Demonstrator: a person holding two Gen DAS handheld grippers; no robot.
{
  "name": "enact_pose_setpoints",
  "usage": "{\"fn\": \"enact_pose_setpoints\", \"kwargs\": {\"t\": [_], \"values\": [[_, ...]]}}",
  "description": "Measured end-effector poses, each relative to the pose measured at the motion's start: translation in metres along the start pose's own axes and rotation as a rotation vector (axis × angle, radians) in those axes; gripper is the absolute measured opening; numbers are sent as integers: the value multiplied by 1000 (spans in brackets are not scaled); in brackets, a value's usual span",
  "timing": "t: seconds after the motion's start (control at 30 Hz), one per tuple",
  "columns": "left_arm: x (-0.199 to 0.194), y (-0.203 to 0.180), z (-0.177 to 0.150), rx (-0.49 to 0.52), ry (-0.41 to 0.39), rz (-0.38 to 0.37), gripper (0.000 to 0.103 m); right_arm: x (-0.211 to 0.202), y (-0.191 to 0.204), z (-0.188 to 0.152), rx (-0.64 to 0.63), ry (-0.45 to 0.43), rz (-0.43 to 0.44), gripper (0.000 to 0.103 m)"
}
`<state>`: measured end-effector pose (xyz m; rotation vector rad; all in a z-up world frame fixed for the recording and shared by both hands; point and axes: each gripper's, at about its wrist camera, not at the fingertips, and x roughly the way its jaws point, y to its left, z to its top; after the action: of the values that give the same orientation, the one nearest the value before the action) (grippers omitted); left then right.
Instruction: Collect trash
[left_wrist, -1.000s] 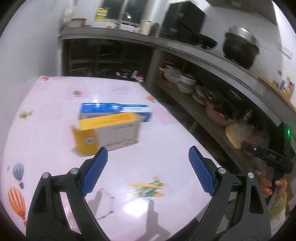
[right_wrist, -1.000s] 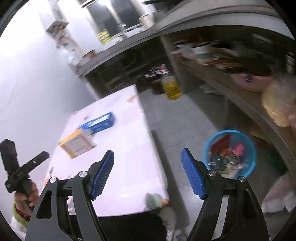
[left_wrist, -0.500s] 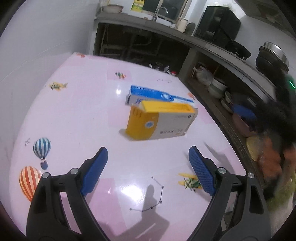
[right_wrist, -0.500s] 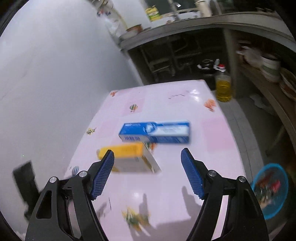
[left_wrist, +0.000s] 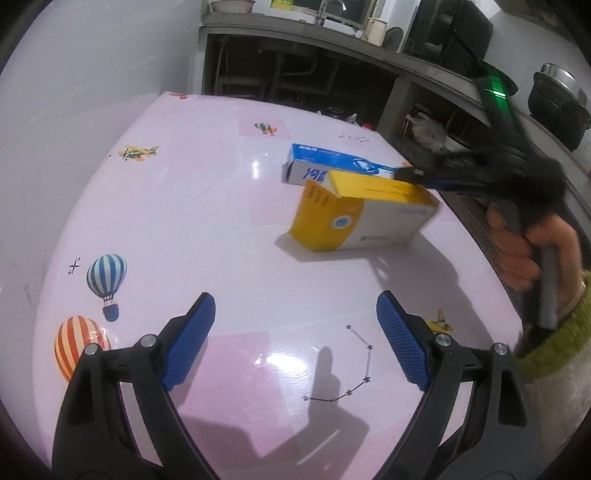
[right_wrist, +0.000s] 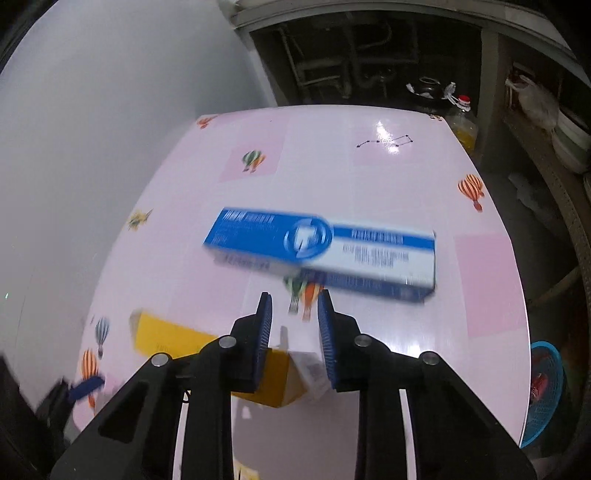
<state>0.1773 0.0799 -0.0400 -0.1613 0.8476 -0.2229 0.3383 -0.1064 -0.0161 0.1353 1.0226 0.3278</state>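
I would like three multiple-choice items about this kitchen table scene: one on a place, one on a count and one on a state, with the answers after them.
1. Where does the blue basket stand?
A. On the table
B. On the floor beside the table
C. On the counter

2. How many cartons lie on the table?
A. One
B. Two
C. Four

3. How is the left gripper?
A. Shut on a carton
B. Shut, holding nothing
C. Open, with nothing between its fingers

Answers:
1 B: the right wrist view shows it low, past the table edge.
2 B: a yellow box and a blue box.
3 C: only bare tabletop shows between its pads.
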Motion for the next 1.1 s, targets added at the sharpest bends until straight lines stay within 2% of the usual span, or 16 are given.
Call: {"fn": "enact_pose_setpoints", "kwargs": {"t": [0.27, 0.4, 0.57, 0.77, 0.97, 1.1], "values": [[-4, 8, -7, 3, 10, 24, 85, -27, 12, -57, -60, 76, 58, 26], [-10, 7, -11, 12, 4, 44, 85, -34, 18, -59, -102, 56, 55, 26], [-15, 8, -11, 19, -6, 53, 85, -26, 10, -50, -36, 61, 93, 35], [-17, 8, -12, 26, -6, 57, 85, 4, -3, -48, 54, 112, 137, 35], [-15, 10, -12, 22, -1, 46, 85, 21, -7, -68, 97, 193, 280, 35], [-17, 19, -9, -17, -2, 12, 85, 17, 8, -92, 49, 267, 442, 36]]}}
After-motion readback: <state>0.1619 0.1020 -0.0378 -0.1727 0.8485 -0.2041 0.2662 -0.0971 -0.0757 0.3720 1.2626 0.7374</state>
